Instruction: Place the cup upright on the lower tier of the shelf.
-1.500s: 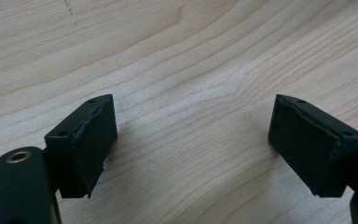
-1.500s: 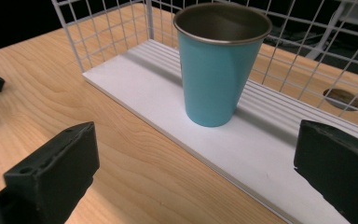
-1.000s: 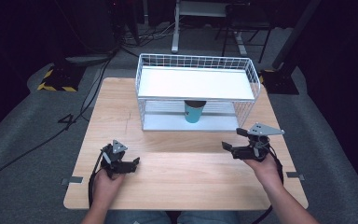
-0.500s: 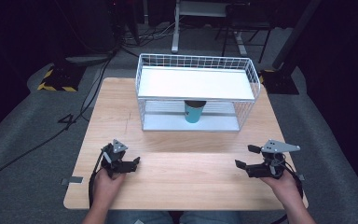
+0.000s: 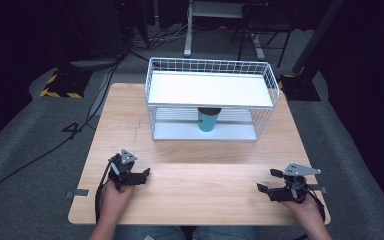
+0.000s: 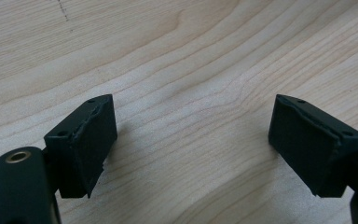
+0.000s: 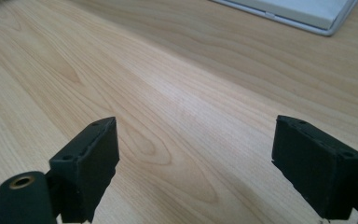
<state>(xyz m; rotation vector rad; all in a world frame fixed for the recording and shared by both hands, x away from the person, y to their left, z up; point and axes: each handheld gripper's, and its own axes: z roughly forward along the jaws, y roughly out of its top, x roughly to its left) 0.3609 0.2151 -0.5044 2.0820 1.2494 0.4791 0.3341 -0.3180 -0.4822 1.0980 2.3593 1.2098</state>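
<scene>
A teal cup [image 5: 207,119] with a dark rim stands on the lower level of a white wire rack [image 5: 211,70] at the back of the wooden table [image 5: 195,180]. My left gripper [image 5: 139,176] rests low at the front left of the table, open, with bare wood between its jaws [image 6: 191,135]. My right gripper [image 5: 269,181] sits at the front right corner, open, nothing between its jaws [image 7: 193,154]. Both are well short of the rack.
The rack's white base edge [image 7: 303,16] shows at the top of the right gripper view. Cables [image 5: 95,95] and a black-and-yellow block [image 5: 60,85] lie on the grey floor to the left. Metal stand legs [image 5: 190,30] rise behind the table.
My right gripper has drawn back from mid-table toward the front right corner and dropped lower. The left gripper has stayed put.
</scene>
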